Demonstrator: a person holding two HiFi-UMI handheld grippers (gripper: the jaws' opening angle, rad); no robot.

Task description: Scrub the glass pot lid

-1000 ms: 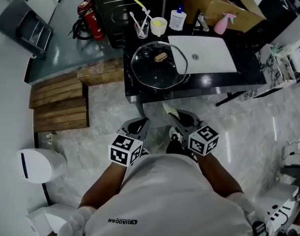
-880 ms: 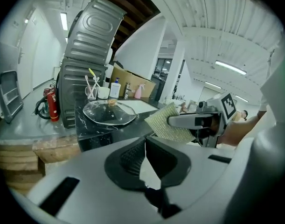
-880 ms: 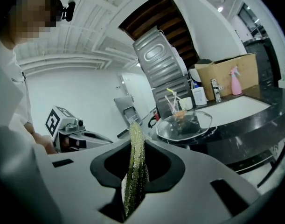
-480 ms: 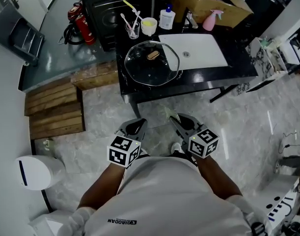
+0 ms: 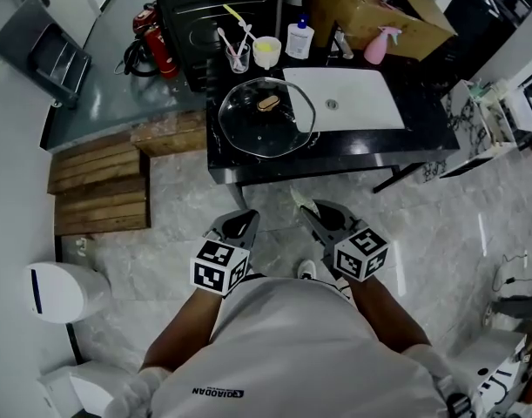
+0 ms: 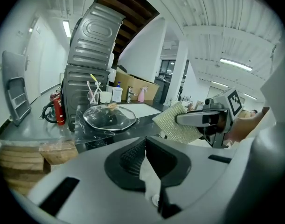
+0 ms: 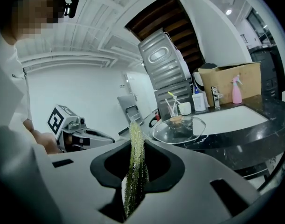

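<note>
Glass round pot lid [image 5: 264,118] is sitting on the far black counter [image 5: 370,144], scrubbing apparently not started: right gripper [image 5: 309,207] is pinching a yellow-green scouring pad [image 7: 134,171], left gripper [image 5: 239,222] is pressing its jaws together empty, both well short of it.

A makeshift kitchen corner in a large white hall. A black counter [image 5: 370,142] carries a white sink [image 5: 361,111], a tap [image 5: 341,42], a soap bottle [image 5: 299,40], a pink spray bottle [image 5: 375,46], a cup of utensils [image 5: 238,57] and a glass pot lid [image 5: 264,118]. To the left are wooden pallets [image 5: 100,185] and a fire extinguisher [image 5: 165,55].
</note>
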